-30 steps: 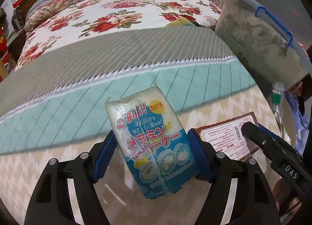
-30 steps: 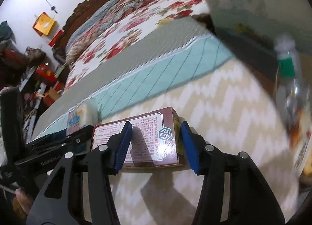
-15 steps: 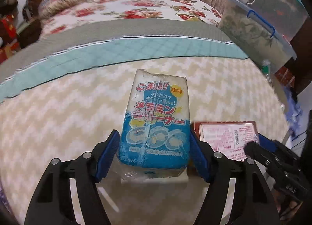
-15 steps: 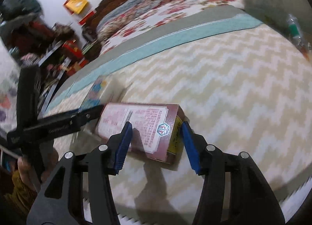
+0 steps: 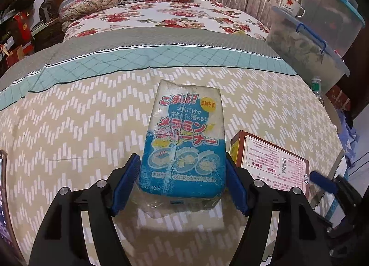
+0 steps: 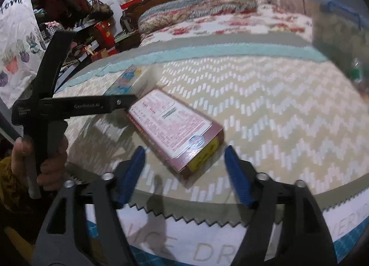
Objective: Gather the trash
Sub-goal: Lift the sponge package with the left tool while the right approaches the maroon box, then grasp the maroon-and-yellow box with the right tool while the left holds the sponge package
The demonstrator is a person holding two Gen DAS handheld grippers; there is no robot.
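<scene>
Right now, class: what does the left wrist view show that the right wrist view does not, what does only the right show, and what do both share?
Only the left wrist view: the left gripper shut on the blue sponge packet, printed face readable, and a white mug with a red star.

Only the right wrist view: the right gripper, just opened, with nothing between its pads; a hand on the left gripper's handle.

Both: the maroon box lying on the zigzag bedspread.

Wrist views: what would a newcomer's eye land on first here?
The blue-and-white sponge packet, gripped upright between the left tongs above the zigzag bedspread. Beside it, the maroon box lies flat near the bed's edge, free between the right tongs, whose jaws have just opened.
</scene>
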